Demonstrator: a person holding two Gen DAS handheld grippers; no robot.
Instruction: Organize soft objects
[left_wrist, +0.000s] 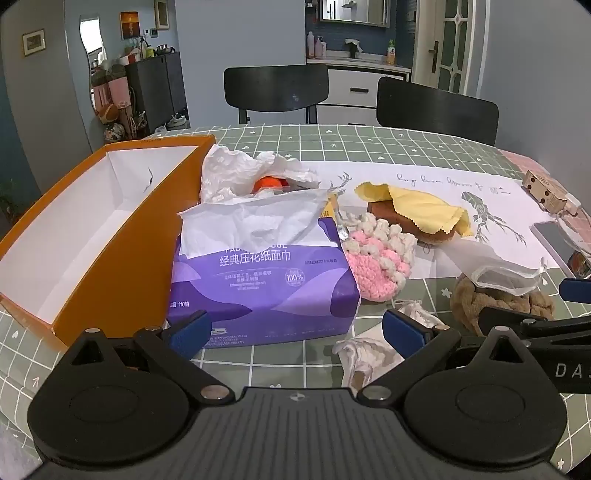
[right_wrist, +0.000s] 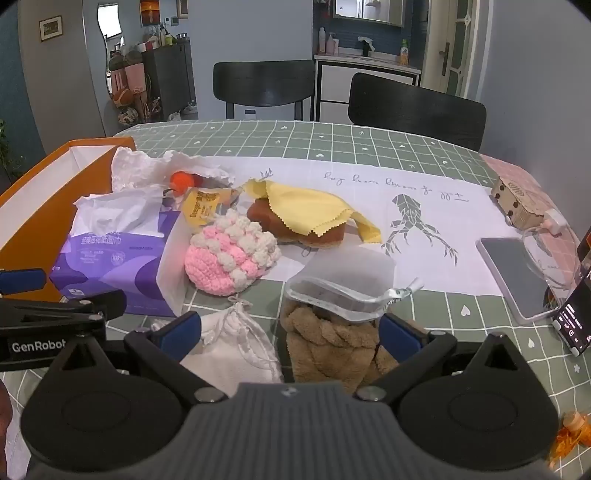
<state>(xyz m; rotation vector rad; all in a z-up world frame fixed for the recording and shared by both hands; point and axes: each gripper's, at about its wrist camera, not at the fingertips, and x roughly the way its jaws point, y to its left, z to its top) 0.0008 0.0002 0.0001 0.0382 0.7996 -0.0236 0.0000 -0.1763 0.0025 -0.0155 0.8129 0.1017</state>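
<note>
An open orange box (left_wrist: 122, 236) with a white inside stands at the left. A purple tissue pack (left_wrist: 258, 280) sits beside it. Right of the pack lie a pink-and-cream crochet piece (right_wrist: 229, 254), a yellow cloth (right_wrist: 310, 210) over a brown soft item, a brown plush (right_wrist: 328, 343) under a clear mesh pouch (right_wrist: 343, 284), and a white drawstring pouch (right_wrist: 240, 343). My left gripper (left_wrist: 295, 332) is open in front of the tissue pack. My right gripper (right_wrist: 290, 332) is open, its fingers on either side of the white pouch and the brown plush.
An orange ball (left_wrist: 269, 183) lies in crumpled white paper behind the tissue pack. A phone (right_wrist: 517, 277) and a small cardboard box (right_wrist: 517, 203) lie at the table's right. Two black chairs (left_wrist: 275, 92) stand behind the table.
</note>
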